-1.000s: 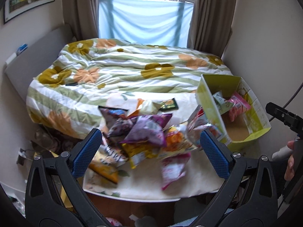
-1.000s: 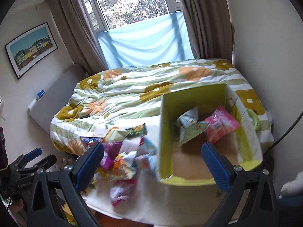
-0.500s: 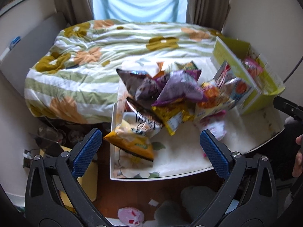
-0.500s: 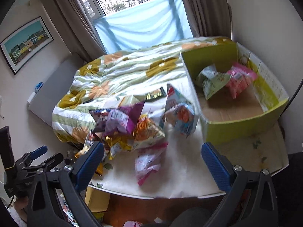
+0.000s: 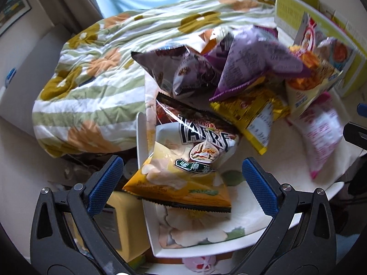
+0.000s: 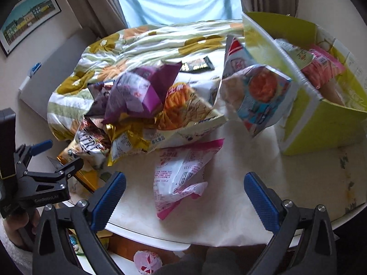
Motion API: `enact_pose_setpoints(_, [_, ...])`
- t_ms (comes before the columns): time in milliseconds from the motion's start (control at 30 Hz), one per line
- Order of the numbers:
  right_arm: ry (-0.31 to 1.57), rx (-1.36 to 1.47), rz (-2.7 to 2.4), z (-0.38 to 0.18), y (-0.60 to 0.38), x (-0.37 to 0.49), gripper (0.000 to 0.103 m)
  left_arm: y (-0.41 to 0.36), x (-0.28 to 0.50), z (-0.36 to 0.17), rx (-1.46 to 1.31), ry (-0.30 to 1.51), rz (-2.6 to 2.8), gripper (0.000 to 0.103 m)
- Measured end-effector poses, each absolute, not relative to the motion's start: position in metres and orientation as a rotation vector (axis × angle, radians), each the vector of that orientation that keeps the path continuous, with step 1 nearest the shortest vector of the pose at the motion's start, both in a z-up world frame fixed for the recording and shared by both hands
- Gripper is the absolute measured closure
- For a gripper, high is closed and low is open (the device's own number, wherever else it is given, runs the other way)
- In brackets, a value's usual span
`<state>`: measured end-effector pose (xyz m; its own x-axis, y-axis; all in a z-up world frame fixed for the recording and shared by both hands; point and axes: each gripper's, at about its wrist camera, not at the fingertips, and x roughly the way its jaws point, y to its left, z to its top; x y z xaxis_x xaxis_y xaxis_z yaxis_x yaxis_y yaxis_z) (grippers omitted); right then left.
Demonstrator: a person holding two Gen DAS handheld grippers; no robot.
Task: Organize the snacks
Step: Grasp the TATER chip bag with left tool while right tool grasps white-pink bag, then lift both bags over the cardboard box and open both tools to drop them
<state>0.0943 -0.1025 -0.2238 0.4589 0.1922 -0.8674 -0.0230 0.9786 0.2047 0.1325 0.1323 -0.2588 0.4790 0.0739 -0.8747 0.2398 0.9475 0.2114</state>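
Note:
A heap of snack bags lies on a white table (image 6: 240, 194). In the left wrist view, my open left gripper (image 5: 181, 181) straddles a yellow-and-brown chip bag (image 5: 188, 167) at the table's near corner, without touching it. Purple bags (image 5: 252, 64) and a gold bag (image 5: 252, 112) lie behind. In the right wrist view, my open right gripper (image 6: 183, 197) hangs just before a pink-and-white bag (image 6: 181, 171). A light-blue bag (image 6: 259, 96) leans by a yellow-green box (image 6: 321, 121) holding a pink bag (image 6: 321, 68). The left gripper shows in that view (image 6: 52, 158).
A bed with a flowered quilt (image 5: 96, 73) lies behind the table. A yellow object (image 5: 128, 224) stands on the floor left of the table. A pink-and-white object (image 6: 146, 261) lies on the floor below the table edge. A wall stands right of the box.
Both grippers have moved down and in toward the snack heap. The left one now frames the yellow-and-brown chip bag; the right one has swung from the box to the pink-and-white bag.

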Motion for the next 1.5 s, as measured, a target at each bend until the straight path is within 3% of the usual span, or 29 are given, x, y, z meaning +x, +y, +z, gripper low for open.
enact_pose_setpoints(233, [1.118, 0.142, 0.131, -0.244, -0.095, 0.105, 0.001, 0.131, 0.145, -0.281, 0.389, 1.094, -0.114, 0.001])
enact_pose_setpoints(400, [1.141, 0.094, 0.133, -0.254, -0.085, 0.112, 0.01, 0.124, 0.15, -0.294, 0.416, 1.118, -0.133, 0.021])
enact_pose_setpoints(600, [1.158, 0.088, 0.124, -0.26, -0.089, 0.118, 0.016, 0.122, 0.15, -0.294, 0.43, 1.112, -0.149, 0.029])
enact_pose_setpoints(800, [1.172, 0.084, 0.136, -0.266, -0.084, 0.125, 0.021, 0.131, 0.151, -0.29, 0.378, 1.132, -0.139, 0.032])
enact_pose_setpoints(1200, [1.201, 0.07, 0.159, -0.276, -0.079, 0.123, 0.04, 0.147, 0.136, -0.284, 0.245, 1.162, -0.069, 0.033])
enact_pose_setpoints(1333, [1.193, 0.067, 0.155, -0.272, -0.079, 0.12, 0.053, 0.148, 0.131, -0.278, 0.23, 1.149, -0.058, 0.034])
enact_pose_setpoints(1500, [1.19, 0.073, 0.129, -0.266, -0.09, 0.109, 0.056, 0.149, 0.124, -0.268, 0.194, 1.132, -0.041, 0.034])
